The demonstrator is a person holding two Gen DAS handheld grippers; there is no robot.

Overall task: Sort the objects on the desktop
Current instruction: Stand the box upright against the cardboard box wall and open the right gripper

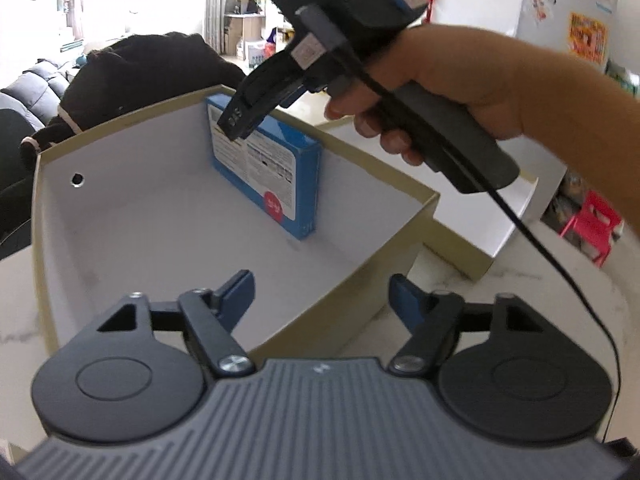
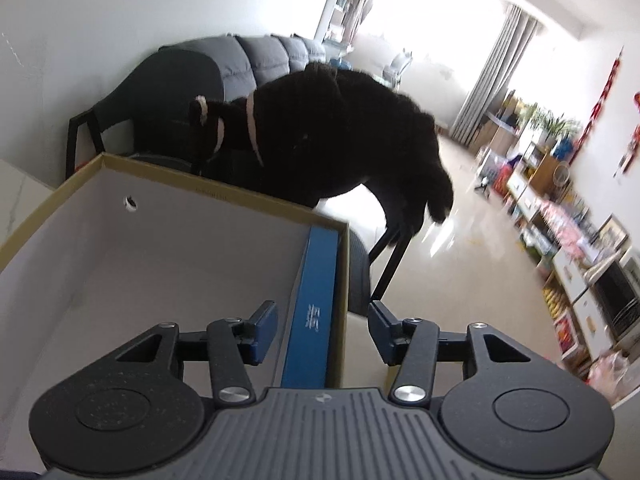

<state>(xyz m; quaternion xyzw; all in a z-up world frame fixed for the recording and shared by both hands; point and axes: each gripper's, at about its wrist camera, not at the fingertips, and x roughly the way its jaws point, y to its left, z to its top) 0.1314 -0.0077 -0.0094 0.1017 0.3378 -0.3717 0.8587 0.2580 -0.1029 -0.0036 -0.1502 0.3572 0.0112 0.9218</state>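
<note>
An open cardboard box (image 1: 140,208) with white inner walls sits on the table. A blue packet (image 1: 272,168) stands on edge inside it, against the right wall. My left gripper (image 1: 322,298) hovers over the box's near rim, open, with nothing between its fingers. A hand holds my right gripper (image 1: 236,124) just above the packet's top edge. In the right wrist view, the right gripper (image 2: 323,322) is open and straddles the blue packet (image 2: 316,300) and the cardboard box's (image 2: 160,264) wall; its pads stand clear of both.
A shallow white box lid (image 1: 492,216) lies behind the box on the right. A black fleece garment (image 1: 140,76) hangs over a chair beyond the table. The right gripper's cable (image 1: 540,248) trails across the marble tabletop (image 1: 500,312). A red stool (image 1: 592,224) stands on the floor.
</note>
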